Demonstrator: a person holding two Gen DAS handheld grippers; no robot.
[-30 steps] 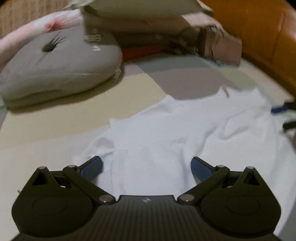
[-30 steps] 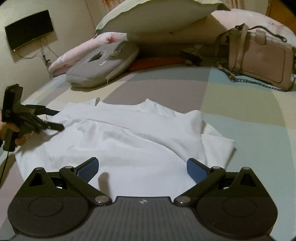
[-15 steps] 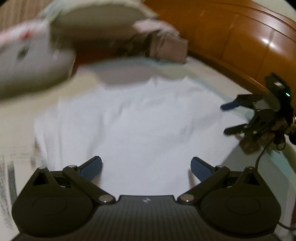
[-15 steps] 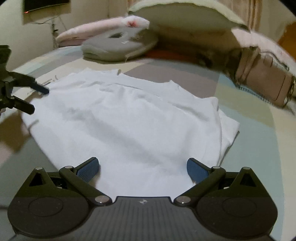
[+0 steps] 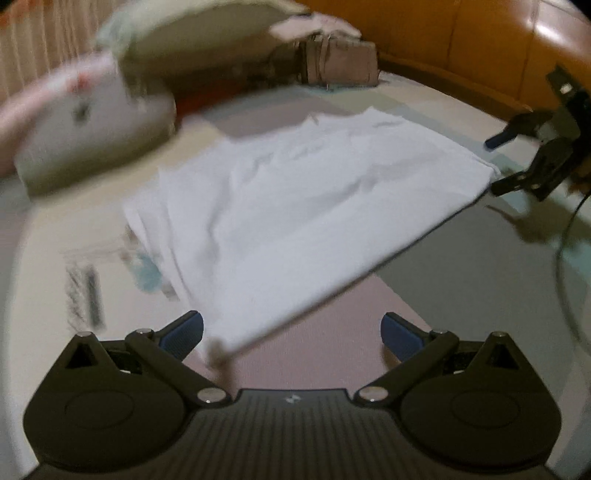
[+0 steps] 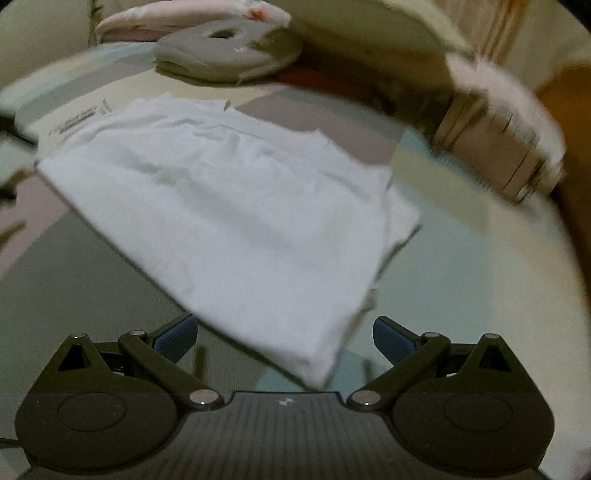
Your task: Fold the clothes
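White garment [image 5: 295, 206] lying flat on a bed [image 5: 480, 295] covered by a sheet in blocks of pale colour; the cloth is folded into a roughly rectangular shape with extra layers showing along one side edge. Left claw [image 5: 291, 330], jaws spread wide and empty, low over the bed at the near corner of the garment, its left finger [image 5: 183, 334] just beside the cloth edge. Right claw [image 6: 284, 332], also spread wide and holding nothing, at the opposite near corner, which reaches between its fingers; in the left wrist view the same claw [image 5: 495, 166] appears at the garment's far right corner. Beyond the garment: a grey ring-shaped cushion [image 6: 225, 51], pillows [image 6: 369, 22] and a beige handbag [image 6: 495, 155] near a wooden headboard [image 5: 461, 44]. Both views are motion-blurred.
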